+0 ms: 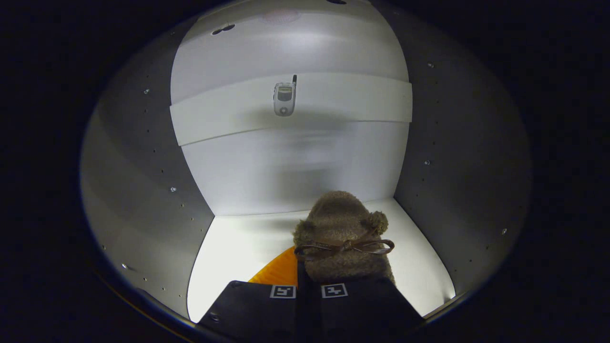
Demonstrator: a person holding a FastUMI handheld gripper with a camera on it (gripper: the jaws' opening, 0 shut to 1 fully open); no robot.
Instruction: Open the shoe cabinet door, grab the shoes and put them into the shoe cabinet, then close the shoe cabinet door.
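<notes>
White cabinet walls (143,157) close round my tool on both sides, dotted with rows of small peg holes and a few screw heads. Straight ahead is the back panel (295,166), pale and shadowed in the middle. Higher up, a shelf (343,102) crosses the cabinet from side to side, and a small flip phone (284,97) with a short antenna lies on it. Below, the cabinet floor (233,247) is brightly lit.

I hold my tool (309,290) low over the front of that floor. Its two fingers (259,305) sit almost together, with just a thin gap between them, and they appear to be pinching the back of the slipper (340,238); I cannot see the contact itself. The slipper is brown and fuzzy, with small round ears and a thin brown bow (345,247) tied across its top. It points away from me toward the back panel, inside the cabinet, just ahead of the fingers. An orange piece (279,269) shows beside it on its left, partly behind the left finger; I cannot tell what it is.
</notes>
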